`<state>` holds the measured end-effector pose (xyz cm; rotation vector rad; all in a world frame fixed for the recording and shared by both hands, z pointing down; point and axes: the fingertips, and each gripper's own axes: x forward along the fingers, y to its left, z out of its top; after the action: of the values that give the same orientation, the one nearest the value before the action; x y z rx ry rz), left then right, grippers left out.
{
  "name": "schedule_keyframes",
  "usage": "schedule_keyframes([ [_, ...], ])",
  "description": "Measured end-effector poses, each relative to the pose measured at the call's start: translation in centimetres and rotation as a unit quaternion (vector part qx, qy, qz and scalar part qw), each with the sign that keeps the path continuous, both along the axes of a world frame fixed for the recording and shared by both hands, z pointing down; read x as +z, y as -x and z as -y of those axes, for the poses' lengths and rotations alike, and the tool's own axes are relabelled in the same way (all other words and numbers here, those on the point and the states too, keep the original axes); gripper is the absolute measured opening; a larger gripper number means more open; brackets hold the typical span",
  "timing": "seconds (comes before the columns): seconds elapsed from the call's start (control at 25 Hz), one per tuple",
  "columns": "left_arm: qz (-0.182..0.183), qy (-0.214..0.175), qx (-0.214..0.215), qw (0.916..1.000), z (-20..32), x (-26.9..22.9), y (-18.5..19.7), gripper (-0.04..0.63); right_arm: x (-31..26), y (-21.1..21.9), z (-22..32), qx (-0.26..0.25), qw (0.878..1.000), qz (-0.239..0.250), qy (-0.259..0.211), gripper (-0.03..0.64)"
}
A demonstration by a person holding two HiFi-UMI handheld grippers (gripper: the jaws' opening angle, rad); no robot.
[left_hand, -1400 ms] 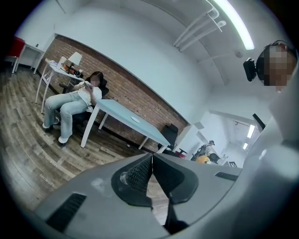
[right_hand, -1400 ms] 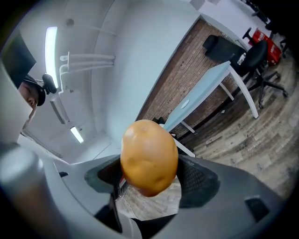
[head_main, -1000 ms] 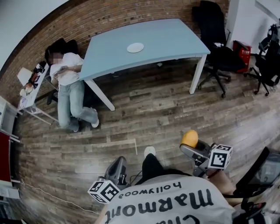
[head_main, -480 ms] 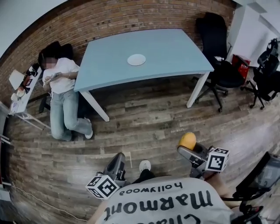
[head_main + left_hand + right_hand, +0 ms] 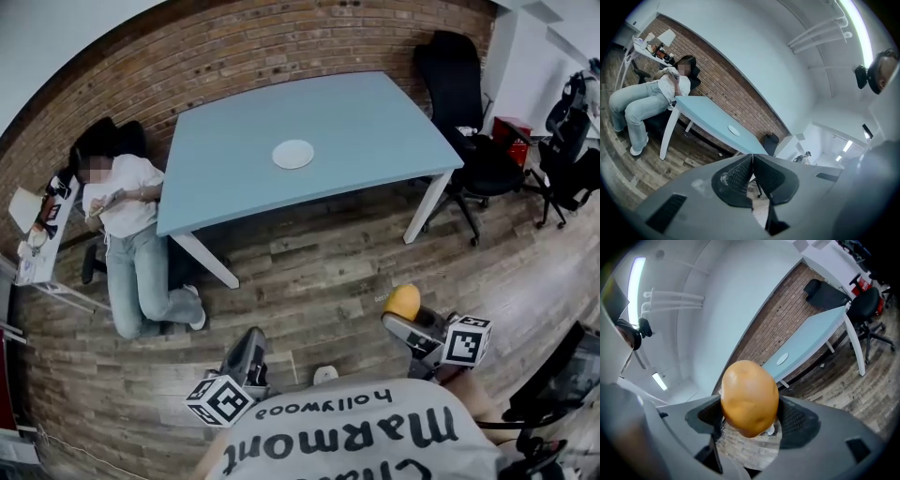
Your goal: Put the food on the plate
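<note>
Right gripper point(image 5: 750, 420): jaws clamped on a potato point(image 5: 750, 397), yellow-orange and rounded, pinched at its lower half between the ribbed pads point(image 5: 797, 420), with most of it sticking out past the jaw tips. Left gripper point(image 5: 752, 176): jaws pressed together, nothing between them. In the head view both grippers sit low in frame, close to the person's torso, the right one a bit higher than the left. The right one's marker cube point(image 5: 466, 339) faces the camera. Plate point(image 5: 293, 154) is small, white, round and bare, lying flat near the middle of the light blue surface point(image 5: 375, 112). That surface has white legs and stands against the brick wall point(image 5: 234, 47). The potato is well apart from the plate, held up in the air with a stretch of wood plank floor point(image 5: 309, 262) between the grippers and the surface. Both gripper views point toward the surface and show the plate as a small pale disc on it. A second person point(image 5: 127, 202) in a white top and jeans sits at the surface's left end, back to the wall, just beside a small white side table point(image 5: 37, 234) with some clutter too small to identify. A black office chair point(image 5: 469, 112) stands at the surface's right end. More black chairs sit at the far right edge, near a red box point(image 5: 514, 131) on the floor.
</note>
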<state>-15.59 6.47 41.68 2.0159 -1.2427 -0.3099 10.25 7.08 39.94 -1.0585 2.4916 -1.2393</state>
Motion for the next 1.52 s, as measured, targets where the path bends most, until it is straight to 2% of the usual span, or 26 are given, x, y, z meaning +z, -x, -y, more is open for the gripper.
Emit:
schedule_keyframes([
  [0.36,-0.008,-0.006,-0.006,0.9999,6.0,0.4,3.8,0.009,0.5,4.2,5.9,-0.012,1.000,-0.002,0.003,0.334],
  [0.92,-0.023,0.007,-0.035,0.9991,10.1,1.8,5.1,0.009,1.5,4.8,10.9,-0.035,0.999,-0.019,0.023,0.334],
  [1.36,0.007,0.007,-0.079,0.9968,15.3,1.5,5.9,0.009,1.5,5.6,19.9,-0.078,0.997,-0.013,0.019,0.334],
  [1.52,0.008,0.015,-0.091,0.9957,17.6,1.8,5.6,0.009,2.3,5.4,22.7,-0.086,0.996,-0.010,0.032,0.334],
])
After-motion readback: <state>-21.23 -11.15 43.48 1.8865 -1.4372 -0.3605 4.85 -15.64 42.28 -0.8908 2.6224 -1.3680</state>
